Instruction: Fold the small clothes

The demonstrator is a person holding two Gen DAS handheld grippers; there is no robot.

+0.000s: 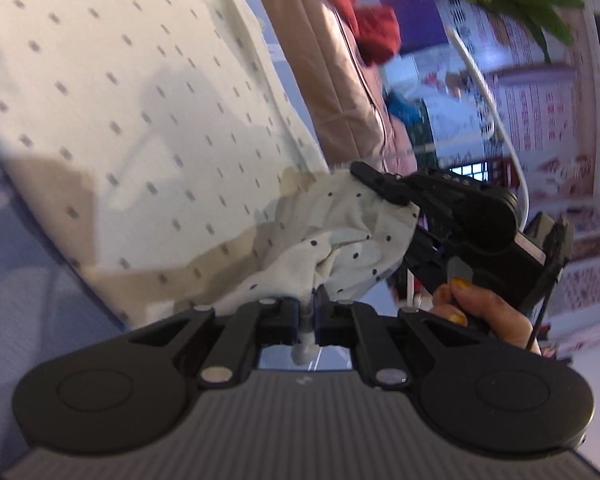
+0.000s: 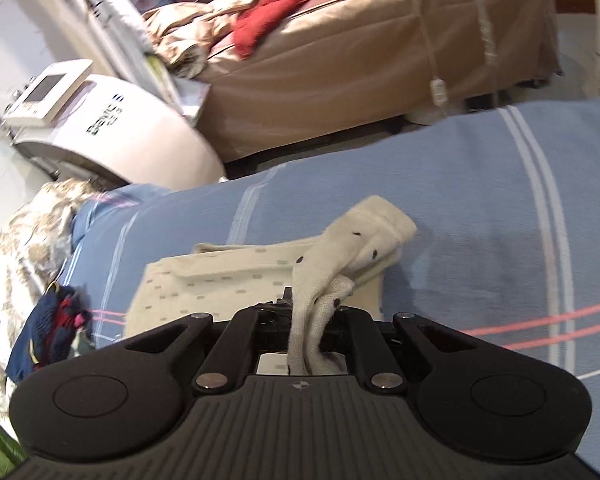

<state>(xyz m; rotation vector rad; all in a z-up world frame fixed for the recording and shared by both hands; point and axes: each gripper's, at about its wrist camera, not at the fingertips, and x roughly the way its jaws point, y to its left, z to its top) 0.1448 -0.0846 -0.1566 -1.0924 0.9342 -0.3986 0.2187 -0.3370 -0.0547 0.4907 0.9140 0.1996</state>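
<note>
A small cream garment with dark dots [image 2: 220, 288] lies on a blue striped bedcover [image 2: 480, 208]. In the left wrist view the same cream garment [image 1: 140, 120] fills the upper left. My left gripper [image 1: 309, 308] is shut on a bunched edge of it. Just beyond, my right gripper [image 1: 384, 190], held by a hand [image 1: 480, 312], pinches the same lifted part. In the right wrist view my right gripper [image 2: 312, 316] is shut on a fold of the cloth, and a sleeve-like end [image 2: 384, 220] hangs out past it.
A navy and red cloth [image 2: 48, 332] lies at the bedcover's left edge on a patterned sheet [image 2: 24, 240]. A white machine [image 2: 112, 132] stands beyond. Behind is a tan-covered bed [image 2: 360, 52] with red clothes [image 2: 276, 12]. A white cable [image 1: 496, 112] hangs by the right gripper.
</note>
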